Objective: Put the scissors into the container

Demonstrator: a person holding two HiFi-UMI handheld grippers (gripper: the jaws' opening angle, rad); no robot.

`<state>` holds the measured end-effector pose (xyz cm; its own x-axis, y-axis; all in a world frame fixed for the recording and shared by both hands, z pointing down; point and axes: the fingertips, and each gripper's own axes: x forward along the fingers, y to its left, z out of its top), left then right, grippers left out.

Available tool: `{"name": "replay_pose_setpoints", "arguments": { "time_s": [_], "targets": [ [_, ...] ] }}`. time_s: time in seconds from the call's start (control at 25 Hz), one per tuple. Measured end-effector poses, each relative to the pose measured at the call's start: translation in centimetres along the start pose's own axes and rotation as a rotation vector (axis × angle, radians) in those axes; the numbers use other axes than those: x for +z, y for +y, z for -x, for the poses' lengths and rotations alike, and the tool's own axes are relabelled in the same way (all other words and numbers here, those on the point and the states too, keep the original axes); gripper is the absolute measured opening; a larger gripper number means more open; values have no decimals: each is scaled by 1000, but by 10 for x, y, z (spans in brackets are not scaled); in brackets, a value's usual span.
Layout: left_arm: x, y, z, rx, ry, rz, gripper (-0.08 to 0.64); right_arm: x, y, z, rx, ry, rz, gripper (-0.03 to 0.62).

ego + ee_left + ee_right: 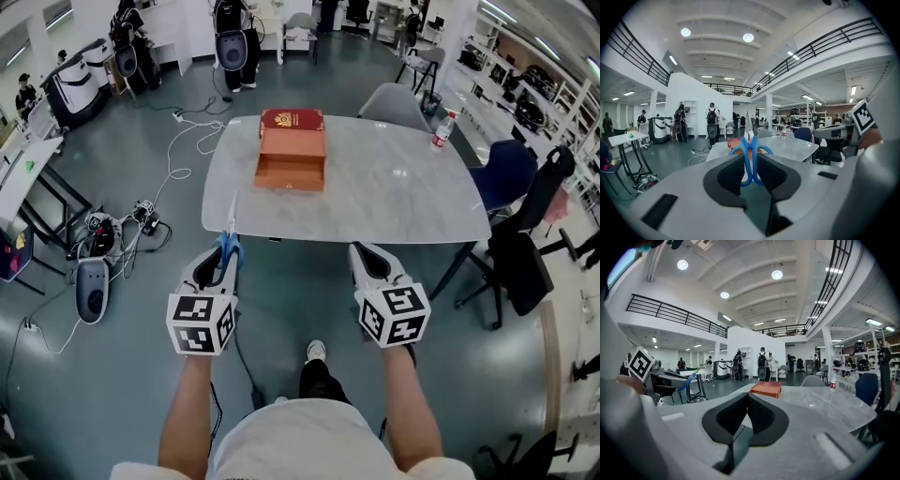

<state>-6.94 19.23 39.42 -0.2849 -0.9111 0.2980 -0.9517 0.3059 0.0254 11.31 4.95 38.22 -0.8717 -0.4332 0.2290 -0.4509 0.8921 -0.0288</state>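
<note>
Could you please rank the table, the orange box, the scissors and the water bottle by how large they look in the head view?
1. table
2. orange box
3. scissors and water bottle: not ranked. Both look small, and the scissors are much nearer the camera.

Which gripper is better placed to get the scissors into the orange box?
Left. The left gripper clamps the scissors by their blue handles, blades pointing toward the table that holds the orange box. The right gripper is shut and empty.
</note>
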Motion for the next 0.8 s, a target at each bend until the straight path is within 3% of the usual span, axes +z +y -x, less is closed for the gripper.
{"name": "replay_pose_setpoints", "arguments": {
  "time_s": [0.8],
  "targets": [
    [35, 7, -151, 69, 61, 29, 80, 23, -118, -127, 78, 35, -21, 5]
  ]
}}
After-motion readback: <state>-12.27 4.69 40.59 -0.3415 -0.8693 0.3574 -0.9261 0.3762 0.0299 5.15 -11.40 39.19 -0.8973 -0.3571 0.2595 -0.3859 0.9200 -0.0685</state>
